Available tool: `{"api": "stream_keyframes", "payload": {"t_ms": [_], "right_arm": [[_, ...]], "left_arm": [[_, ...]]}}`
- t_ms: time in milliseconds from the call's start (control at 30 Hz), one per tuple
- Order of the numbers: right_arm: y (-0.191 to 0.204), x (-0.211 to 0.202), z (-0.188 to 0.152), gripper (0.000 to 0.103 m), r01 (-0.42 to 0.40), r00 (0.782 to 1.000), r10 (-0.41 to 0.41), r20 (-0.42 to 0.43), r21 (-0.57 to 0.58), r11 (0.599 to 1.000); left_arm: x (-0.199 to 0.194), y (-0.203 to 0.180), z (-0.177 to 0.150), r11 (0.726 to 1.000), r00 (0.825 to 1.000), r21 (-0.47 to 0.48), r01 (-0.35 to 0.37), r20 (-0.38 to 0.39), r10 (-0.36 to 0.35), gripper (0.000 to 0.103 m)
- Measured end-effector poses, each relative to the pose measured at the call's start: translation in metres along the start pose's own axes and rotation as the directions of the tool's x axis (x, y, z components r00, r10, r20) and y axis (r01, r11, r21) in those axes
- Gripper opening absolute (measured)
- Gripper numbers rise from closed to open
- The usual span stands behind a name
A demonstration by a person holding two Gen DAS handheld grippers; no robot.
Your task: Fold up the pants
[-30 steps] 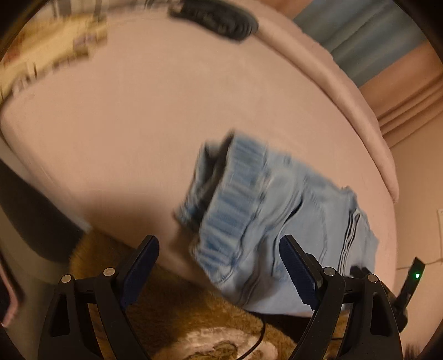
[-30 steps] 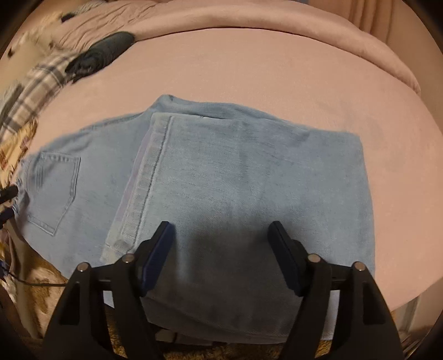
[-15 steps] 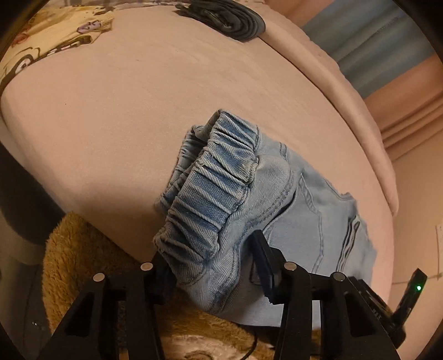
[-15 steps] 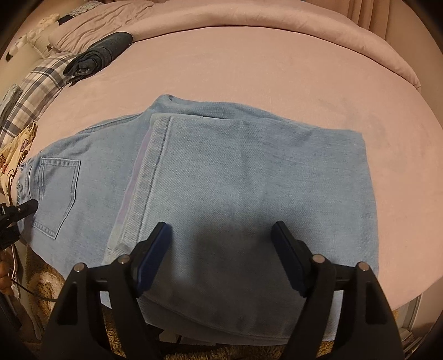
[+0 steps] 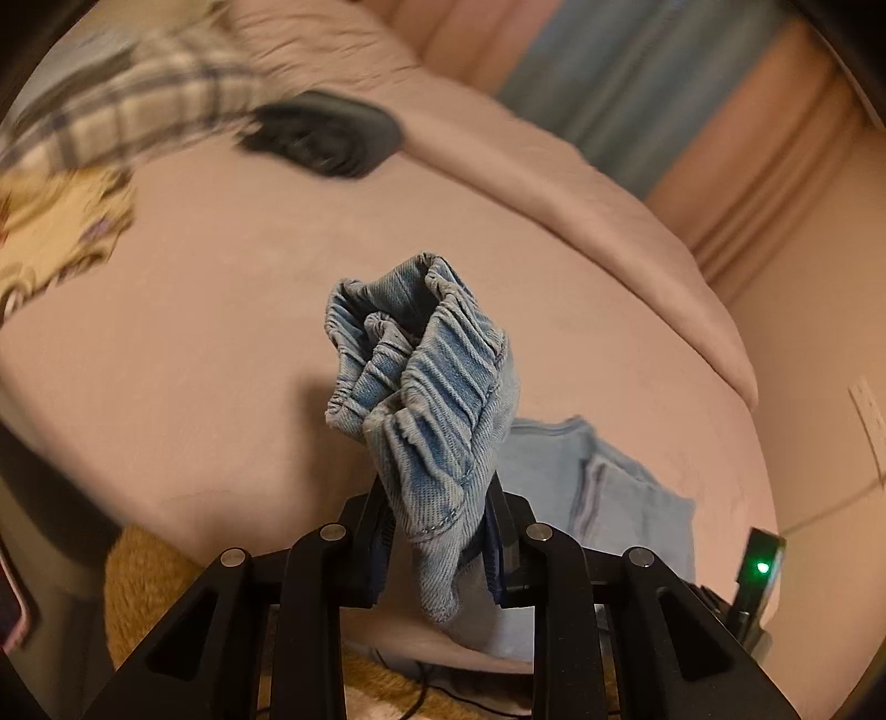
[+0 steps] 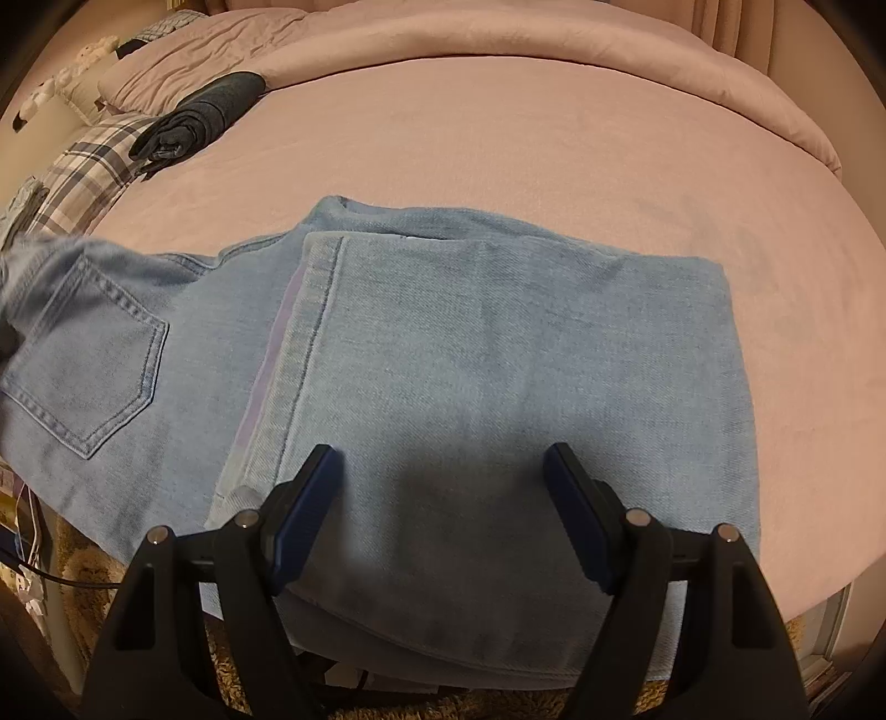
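Note:
Light blue denim pants (image 6: 498,354) lie on the pink bed, with the legs folded back over the seat and a back pocket (image 6: 88,360) showing at the left. My left gripper (image 5: 440,531) is closing on the pants' elastic waistband (image 5: 426,382), which bunches up between its pads and is lifted off the bed. The rest of the pants (image 5: 598,487) trails down to the right in the left wrist view. My right gripper (image 6: 443,515) hovers open over the folded legs near the bed's front edge, with nothing pinched between its fingers.
A dark rolled garment (image 6: 205,116) lies at the far left of the bed, next to plaid fabric (image 6: 88,160) and a yellow printed cloth (image 5: 50,232). A pink duvet (image 6: 554,50) is bunched along the far side. A brown shaggy rug (image 5: 149,587) lies below the bed edge.
My left gripper closed on the waistband and rose, pulling that end of the pants up off the bed. The right gripper stayed in place, open above the folded legs.

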State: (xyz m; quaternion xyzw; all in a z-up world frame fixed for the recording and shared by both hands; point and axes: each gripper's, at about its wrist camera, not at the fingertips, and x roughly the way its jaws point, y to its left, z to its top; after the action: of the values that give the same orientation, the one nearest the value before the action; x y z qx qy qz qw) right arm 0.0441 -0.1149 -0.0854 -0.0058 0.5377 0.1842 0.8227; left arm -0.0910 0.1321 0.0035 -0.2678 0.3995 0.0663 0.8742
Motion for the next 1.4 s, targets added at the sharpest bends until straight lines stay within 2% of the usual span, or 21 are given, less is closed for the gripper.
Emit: {"api": "stream_keyframes", "payload": {"t_ms": [167,267,300,367,500,600,667,733,767,833,867,900,933,967,1000,1033,1100,1200,1267,1300,1400], "right_arm": [[-0.007,-0.004,-0.002,0.077,-0.031,0.999,0.031,0.012,0.020,0.999],[-0.017,-0.009,-0.003,0.072,-0.070,0.997,0.069,0.021,0.060,0.996],[-0.023,-0.014,-0.003,0.071,-0.088,0.996,0.085,0.029,0.086,0.992],[-0.037,-0.023,-0.004,0.071,-0.109,0.993,0.103,0.054,0.135,0.985],[-0.069,-0.048,-0.012,0.071,-0.102,0.989,0.075,0.127,0.219,0.970],[-0.092,-0.060,-0.021,0.072,-0.126,0.984,0.083,0.159,0.289,0.949],[-0.105,-0.065,-0.028,0.073,-0.151,0.979,0.093,0.183,0.340,0.928],[-0.118,-0.067,-0.036,0.073,-0.173,0.975,0.103,0.198,0.378,0.909],[-0.122,-0.067,-0.039,0.073,-0.182,0.974,0.109,0.201,0.394,0.901],[-0.130,-0.065,-0.045,0.074,-0.196,0.973,0.119,0.199,0.428,0.882],[-0.131,-0.065,-0.046,0.074,-0.200,0.972,0.122,0.199,0.440,0.875],[-0.133,-0.065,-0.047,0.074,-0.209,0.971,0.129,0.202,0.452,0.867],[-0.133,-0.067,-0.048,0.074,-0.217,0.969,0.136,0.206,0.454,0.864],[-0.132,-0.072,-0.047,0.075,-0.229,0.966,0.145,0.213,0.451,0.862],[-0.131,-0.073,-0.046,0.077,-0.246,0.962,0.160,0.222,0.445,0.861],[-0.132,-0.075,-0.043,0.078,-0.264,0.957,0.178,0.228,0.439,0.859],[-0.130,-0.076,-0.033,0.079,-0.310,0.945,0.229,0.235,0.417,0.855],[-0.111,-0.068,-0.009,0.079,-0.338,0.937,0.275,0.216,0.354,0.872],[-0.093,-0.062,0.007,0.080,-0.349,0.932,0.299,0.204,0.289,0.892],[-0.084,-0.054,0.016,0.081,-0.344,0.934,0.300,0.194,0.258,0.903],[-0.069,-0.013,0.032,0.079,-0.234,0.972,0.219,0.088,0.264,0.936]], "left_arm": [[-0.001,-0.037,0.008,0.993,0.999,0.102,0.051,0.008,-0.052,0.024],[0.000,-0.064,0.011,0.975,0.993,0.191,0.114,-0.007,-0.114,0.024],[0.001,-0.077,0.013,0.962,0.989,0.231,0.145,-0.014,-0.146,0.019],[0.005,-0.102,0.012,0.938,0.983,0.297,0.180,-0.034,-0.178,0.019],[0.033,-0.150,0.000,0.877,0.970,0.415,0.242,-0.104,-0.218,0.019],[0.067,-0.174,-0.018,0.839,0.953,0.459,0.292,-0.209,-0.218,0.020],[0.092,-0.187,-0.034,0.820,0.945,0.487,0.301,-0.270,-0.187,0.021],[0.116,-0.200,-0.055,0.791,0.920,0.511,0.336,-0.360,-0.158,0.031],[0.129,-0.205,-0.065,0.782,0.900,0.510,0.359,-0.412,-0.145,0.034],[0.142,-0.209,-0.080,0.784,0.874,0.498,0.371,-0.473,-0.113,0.050],[0.140,-0.209,-0.082,0.781,0.864,0.482,0.397,-0.483,-0.141,0.055],[0.136,-0.208,-0.081,0.775,0.849,0.458,0.435,-0.496,-0.183,0.068],[0.131,-0.206,-0.076,0.768,0.825,0.423,0.481,-0.514,-0.234,0.079],[0.124,-0.201,-0.070,0.762,0.797,0.374,0.529,-0.528,-0.294,0.082],[0.118,-0.196,-0.065,0.763,0.793,0.356,0.539,-0.520,-0.317,0.084],[0.112,-0.190,-0.059,0.768,0.801,0.350,0.536,-0.500,-0.331,0.084],[0.098,-0.173,-0.048,0.791,0.840,0.363,0.493,-0.436,-0.323,0.085],[0.089,-0.141,-0.030,0.856,0.907,0.362,0.370,-0.341,-0.248,0.085],[0.093,-0.111,-0.018,0.907,0.935,0.313,0.283,-0.300,-0.188,0.085],[0.095,-0.098,-0.014,0.927,0.943,0.283,0.245,-0.293,-0.159,0.085],[0.097,-0.059,-0.007,0.973,0.958,0.181,0.146,-0.271,-0.094,0.085]]}}
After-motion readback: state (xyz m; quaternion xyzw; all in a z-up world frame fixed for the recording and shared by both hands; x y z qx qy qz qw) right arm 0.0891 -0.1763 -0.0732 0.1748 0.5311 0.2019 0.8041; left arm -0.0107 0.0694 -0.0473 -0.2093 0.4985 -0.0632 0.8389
